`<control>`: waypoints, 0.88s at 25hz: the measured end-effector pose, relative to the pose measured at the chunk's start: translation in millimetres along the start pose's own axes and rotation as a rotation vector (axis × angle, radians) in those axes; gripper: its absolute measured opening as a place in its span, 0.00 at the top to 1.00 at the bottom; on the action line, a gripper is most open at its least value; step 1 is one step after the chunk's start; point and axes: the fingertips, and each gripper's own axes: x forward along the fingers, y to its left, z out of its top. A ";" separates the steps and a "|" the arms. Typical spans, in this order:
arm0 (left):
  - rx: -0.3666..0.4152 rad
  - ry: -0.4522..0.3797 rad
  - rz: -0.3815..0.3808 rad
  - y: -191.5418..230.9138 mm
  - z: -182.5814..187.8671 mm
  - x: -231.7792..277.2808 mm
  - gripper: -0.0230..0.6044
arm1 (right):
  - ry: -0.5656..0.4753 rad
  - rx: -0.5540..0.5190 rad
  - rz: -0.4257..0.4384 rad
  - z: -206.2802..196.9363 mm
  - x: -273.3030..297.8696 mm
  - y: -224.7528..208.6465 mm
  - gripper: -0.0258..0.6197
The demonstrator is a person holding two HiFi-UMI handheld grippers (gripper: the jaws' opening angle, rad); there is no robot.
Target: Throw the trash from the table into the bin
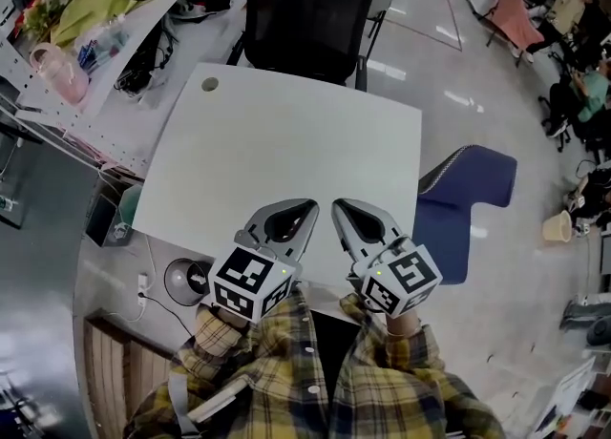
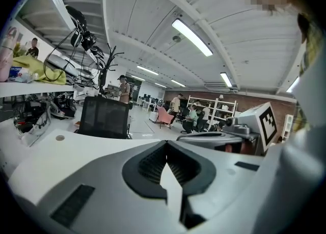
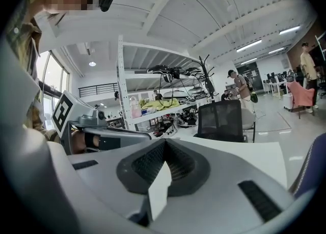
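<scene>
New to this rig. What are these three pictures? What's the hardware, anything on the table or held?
No robot: a person holds a left hand-held gripper and a right hand-held gripper. The head view is from a camera on the person's head, looking down. The other two cameras ride on the grippers and look along their jaws. Both are shut, with nothing between the jaws. The white table shows nothing lying on it; a black chair stands beyond it.

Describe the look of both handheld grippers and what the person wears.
The left gripper and right gripper match: pale grey teardrop-shaped shells with dark ribbed pads inside. Each carries a white cube printed with black square markers. The person wears a yellow-and-grey plaid shirt with buttons.
</scene>
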 end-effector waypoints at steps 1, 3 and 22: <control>0.001 0.001 -0.001 1.4 0.2 -0.4 0.95 | -0.001 -0.001 -0.003 0.9 0.8 -0.3 0.96; 0.002 0.002 -0.005 3.7 0.9 -1.2 0.95 | 0.000 -0.005 -0.010 2.9 2.5 -0.4 0.96; -0.008 0.011 -0.001 16.7 -3.6 -9.6 0.95 | 0.034 -0.028 0.011 -5.3 16.8 12.2 0.96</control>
